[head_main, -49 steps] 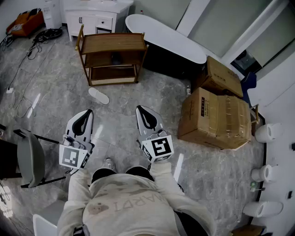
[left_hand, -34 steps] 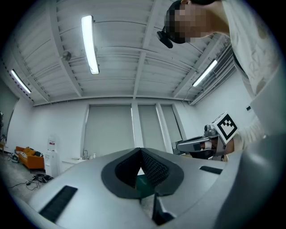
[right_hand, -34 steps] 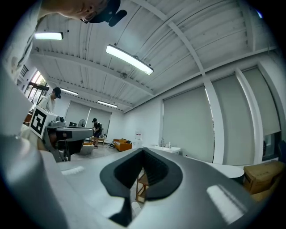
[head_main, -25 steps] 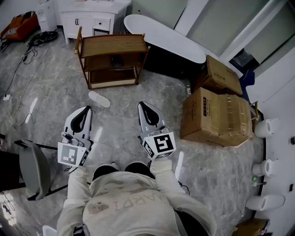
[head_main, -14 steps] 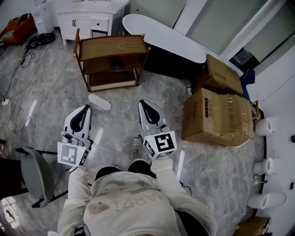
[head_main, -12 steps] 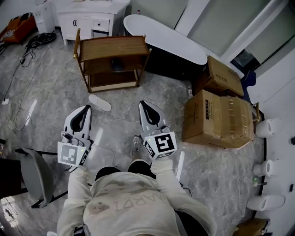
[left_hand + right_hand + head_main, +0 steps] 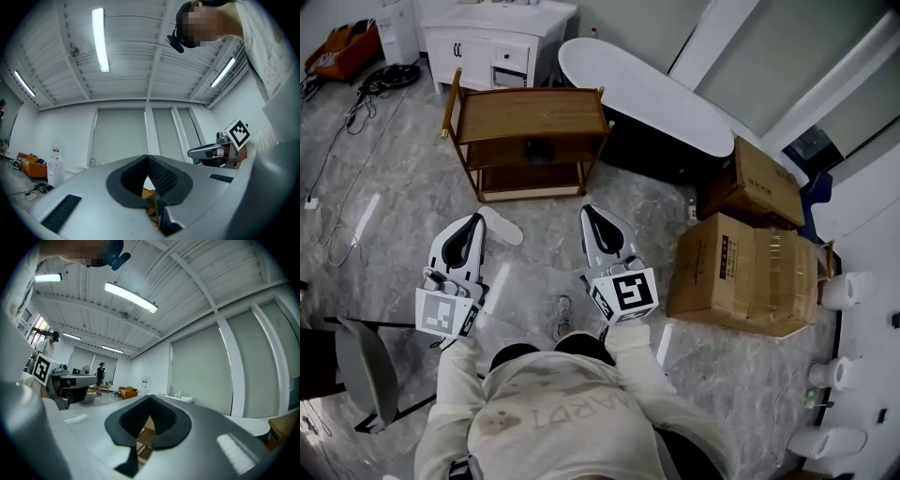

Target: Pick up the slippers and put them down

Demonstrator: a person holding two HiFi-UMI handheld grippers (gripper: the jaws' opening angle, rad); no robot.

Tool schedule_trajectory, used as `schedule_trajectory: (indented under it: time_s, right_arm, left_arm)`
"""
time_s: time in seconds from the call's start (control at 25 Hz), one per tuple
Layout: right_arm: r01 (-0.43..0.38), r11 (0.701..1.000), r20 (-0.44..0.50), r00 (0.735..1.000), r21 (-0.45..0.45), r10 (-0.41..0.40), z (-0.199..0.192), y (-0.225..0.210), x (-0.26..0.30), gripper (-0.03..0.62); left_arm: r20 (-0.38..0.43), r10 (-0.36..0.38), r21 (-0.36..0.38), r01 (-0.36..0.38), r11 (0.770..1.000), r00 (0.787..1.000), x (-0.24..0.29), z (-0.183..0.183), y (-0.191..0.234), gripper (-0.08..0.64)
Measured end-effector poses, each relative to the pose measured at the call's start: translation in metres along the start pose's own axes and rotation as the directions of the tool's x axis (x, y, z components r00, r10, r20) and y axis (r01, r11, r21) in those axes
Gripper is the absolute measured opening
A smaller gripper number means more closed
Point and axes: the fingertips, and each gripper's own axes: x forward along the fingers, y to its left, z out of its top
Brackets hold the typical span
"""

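One white slipper [image 7: 502, 225] lies flat on the grey marble floor just in front of a wooden shelf [image 7: 525, 112]. My left gripper [image 7: 474, 225] is held level with its tip right beside the slipper in the head view, well above the floor. The right gripper [image 7: 589, 214] points the same way, to the right of the slipper. Both are shut with nothing in them. In the left gripper view the left gripper [image 7: 148, 159] shows its pads meeting, with the wooden shelf [image 7: 151, 206] seen below them. The right gripper [image 7: 150, 399] looks the same. A dark object [image 7: 539, 145] sits on the shelf's middle level.
A black bathtub with a white rim [image 7: 647, 89] stands behind the shelf. Cardboard boxes [image 7: 741, 272] sit to the right, a white cabinet [image 7: 502, 37] at the back, cables [image 7: 347, 112] on the floor at left and a grey chair [image 7: 361, 370] at near left.
The person has walked forward: the shelf, slipper and bathtub have drawn nearer. Both grippers stay shut and keep their pose ahead of the body.
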Motion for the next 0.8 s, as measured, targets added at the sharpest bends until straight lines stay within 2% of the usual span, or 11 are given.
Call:
schedule_trajectory:
  time_s: [0.48,0.8]
  right_arm:
    - [-0.102,0.995,-0.012,0.995,-0.012,0.102,-0.022,-0.120,0.088,0.009]
    - [-0.143,0.990,-0.020,0.989,0.011,0.143,-0.043,-0.167,0.132,0.009]
  left_arm:
    - [-0.011,0.065,0.007,-0.065,0.998,0.998,0.143,-0.031,0.005,0.005]
    - [-0.039,0.117,0.025,-0.116,0.993,0.992,0.193,-0.050,0.016,0.005]
